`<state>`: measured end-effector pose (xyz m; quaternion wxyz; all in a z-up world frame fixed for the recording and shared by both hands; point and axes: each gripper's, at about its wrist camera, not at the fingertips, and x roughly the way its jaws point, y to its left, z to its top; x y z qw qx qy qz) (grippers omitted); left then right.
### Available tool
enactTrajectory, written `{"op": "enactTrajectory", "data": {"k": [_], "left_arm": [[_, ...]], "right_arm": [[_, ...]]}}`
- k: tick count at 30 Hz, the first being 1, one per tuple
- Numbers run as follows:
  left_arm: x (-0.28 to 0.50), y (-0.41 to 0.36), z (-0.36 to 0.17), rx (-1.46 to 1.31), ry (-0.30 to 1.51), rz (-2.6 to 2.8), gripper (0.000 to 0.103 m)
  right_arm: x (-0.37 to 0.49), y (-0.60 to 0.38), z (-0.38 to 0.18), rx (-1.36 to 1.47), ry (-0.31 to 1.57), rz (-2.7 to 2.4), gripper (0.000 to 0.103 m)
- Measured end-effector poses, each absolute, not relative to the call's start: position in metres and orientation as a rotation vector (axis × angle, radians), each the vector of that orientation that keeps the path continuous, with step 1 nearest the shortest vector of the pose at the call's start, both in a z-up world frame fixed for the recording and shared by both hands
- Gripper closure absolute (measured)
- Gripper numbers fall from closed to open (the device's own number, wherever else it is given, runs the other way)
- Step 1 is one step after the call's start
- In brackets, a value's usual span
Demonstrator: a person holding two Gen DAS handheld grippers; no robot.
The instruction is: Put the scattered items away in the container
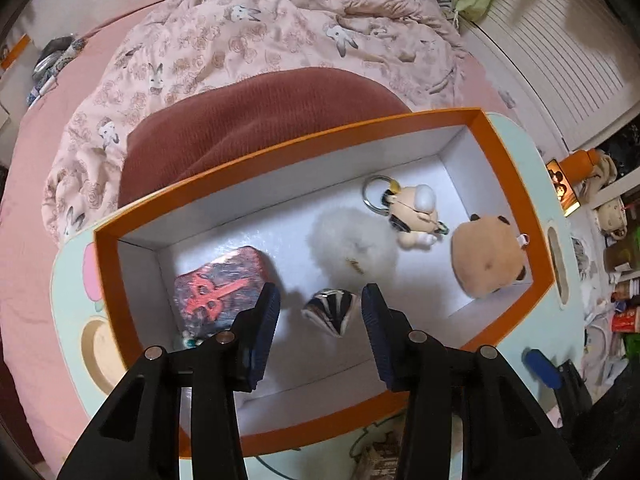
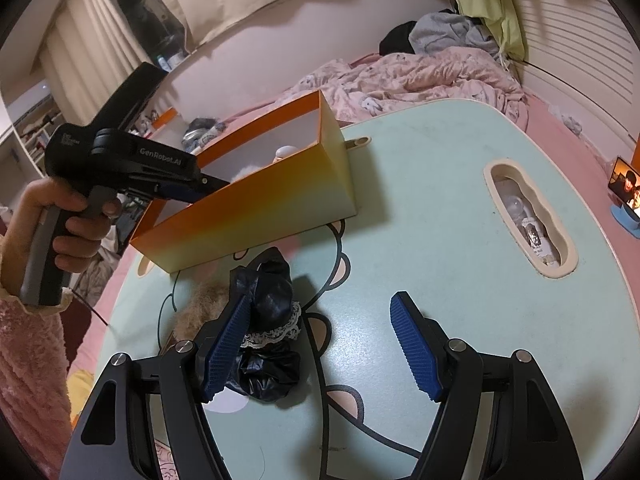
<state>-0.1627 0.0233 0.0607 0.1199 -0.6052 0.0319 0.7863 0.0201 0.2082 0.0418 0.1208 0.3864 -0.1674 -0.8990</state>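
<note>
We are holding the left tool (image 1: 320, 308) open over the orange box (image 1: 504, 152) | right tool (image 2: 320, 344) gaping, empty | black scrunchie (image 2: 272, 320) is lying on the surface (image 2: 420, 168) against its left finger, nearer the right hand.

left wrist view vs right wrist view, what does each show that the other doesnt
Left wrist only: the box floor with a striped item between the open left tool's fingers, a red-marked case, a white pompom, a keyring doll and a brown plush.
Right wrist only: the open right tool, a black scrunchie and tan fluff on the table, and a hand.
Both: the orange box, the table, the pink quilt.
</note>
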Motion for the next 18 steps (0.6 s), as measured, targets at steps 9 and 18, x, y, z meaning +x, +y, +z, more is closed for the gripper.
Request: {"op": "enactTrajectory", "data": {"k": [9, 18], "left_arm": [[-0.164, 0.026, 0.037, -1.827, 0.000, 2.169, 0.064], [-0.154, 0.005, 0.049, -1.705, -0.101, 2.268, 0.067]], "right_arm": [[0.020, 0.209, 0.042, 1.130, -0.491, -2.624, 0.031], [0.020, 0.209, 0.041, 1.129, -0.493, -2.625, 0.031]]}}
